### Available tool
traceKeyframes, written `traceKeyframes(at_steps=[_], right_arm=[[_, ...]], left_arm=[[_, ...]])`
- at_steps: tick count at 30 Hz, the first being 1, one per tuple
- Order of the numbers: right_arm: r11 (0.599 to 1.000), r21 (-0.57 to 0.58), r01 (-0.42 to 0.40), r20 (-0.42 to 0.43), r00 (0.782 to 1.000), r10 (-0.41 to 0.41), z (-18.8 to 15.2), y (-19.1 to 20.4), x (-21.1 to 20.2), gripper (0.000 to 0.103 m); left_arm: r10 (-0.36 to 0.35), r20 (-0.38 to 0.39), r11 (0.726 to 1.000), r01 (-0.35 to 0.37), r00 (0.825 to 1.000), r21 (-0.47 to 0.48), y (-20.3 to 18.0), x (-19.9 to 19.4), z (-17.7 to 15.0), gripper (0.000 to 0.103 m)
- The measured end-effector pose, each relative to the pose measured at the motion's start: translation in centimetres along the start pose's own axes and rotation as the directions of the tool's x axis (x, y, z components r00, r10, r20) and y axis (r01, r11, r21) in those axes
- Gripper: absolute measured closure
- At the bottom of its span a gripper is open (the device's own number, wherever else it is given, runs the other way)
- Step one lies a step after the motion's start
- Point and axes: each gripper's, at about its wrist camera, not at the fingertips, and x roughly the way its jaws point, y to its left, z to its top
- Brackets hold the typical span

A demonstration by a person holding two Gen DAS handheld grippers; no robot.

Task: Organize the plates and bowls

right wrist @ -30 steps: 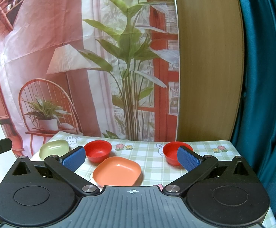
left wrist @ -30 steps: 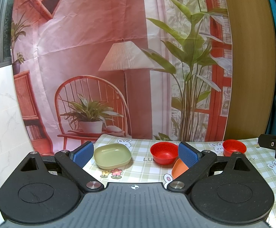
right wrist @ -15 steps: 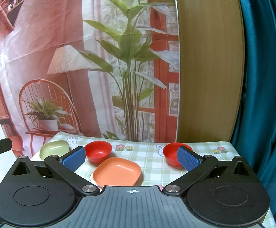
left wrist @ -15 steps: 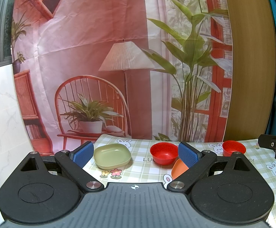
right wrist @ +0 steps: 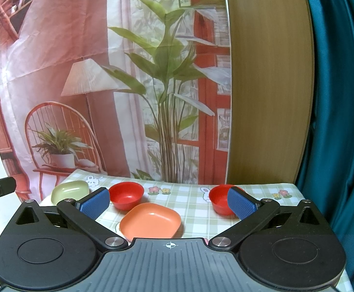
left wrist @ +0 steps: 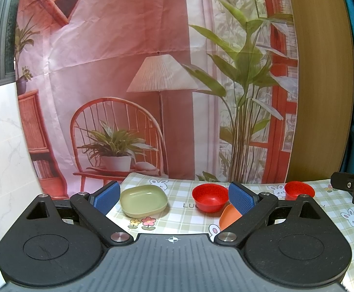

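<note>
Left wrist view: my left gripper (left wrist: 174, 196) gapes empty before the green plate (left wrist: 144, 200); my right gripper (right wrist: 168, 202) too, above the orange plate (right wrist: 151, 221).

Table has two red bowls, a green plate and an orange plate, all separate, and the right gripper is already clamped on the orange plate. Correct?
Not quite. The right gripper is open and holds nothing; the orange plate lies on the tablecloth between its spread fingers, as the right wrist view shows. The rest stands: two red bowls and a green plate, all separate.
</note>
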Motion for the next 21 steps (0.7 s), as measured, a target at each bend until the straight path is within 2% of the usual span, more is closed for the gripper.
traceKeyframes(at_steps=[12,21], right_arm=[[1.000,0.005,-0.003,-0.009,1.000,0.003,0.5,-0.1,0.2,0.000],[0.999,0.031,-0.024,-0.025,0.999,0.025,-0.1,-0.5,2.8,0.000]], left_arm=[[0.002,-0.022,1.000,-0.002,1.000,-0.026,0.5,0.7,-0.3,0.006],[0.091,-0.039,0.994,-0.088,0.995,0.058,2.2,3.2,-1.3,0.006]])
